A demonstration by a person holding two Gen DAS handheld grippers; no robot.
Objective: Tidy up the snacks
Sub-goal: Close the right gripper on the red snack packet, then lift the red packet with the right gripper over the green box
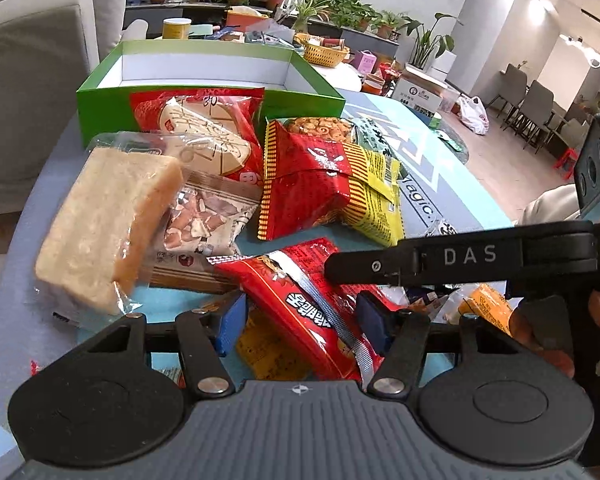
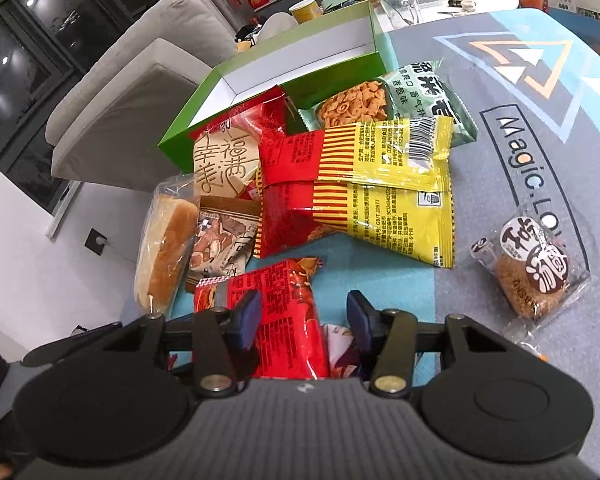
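While crinkled foil packets heap mid-frame before the glossy green box (image 1: 210,98), the left gripper (image 1: 300,322) gapes around a slick red packet (image 1: 312,320); the right gripper (image 2: 304,320) likewise gapes.

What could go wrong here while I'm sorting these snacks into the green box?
1. Both open grippers, left gripper and right gripper, straddle the same red snack packet; they may collide or tug it apart.
2. The bread slice leans on the pile near the table edge and could slide off.
3. The green box has packets leaning against its wall, so nudging the pile may shift it.
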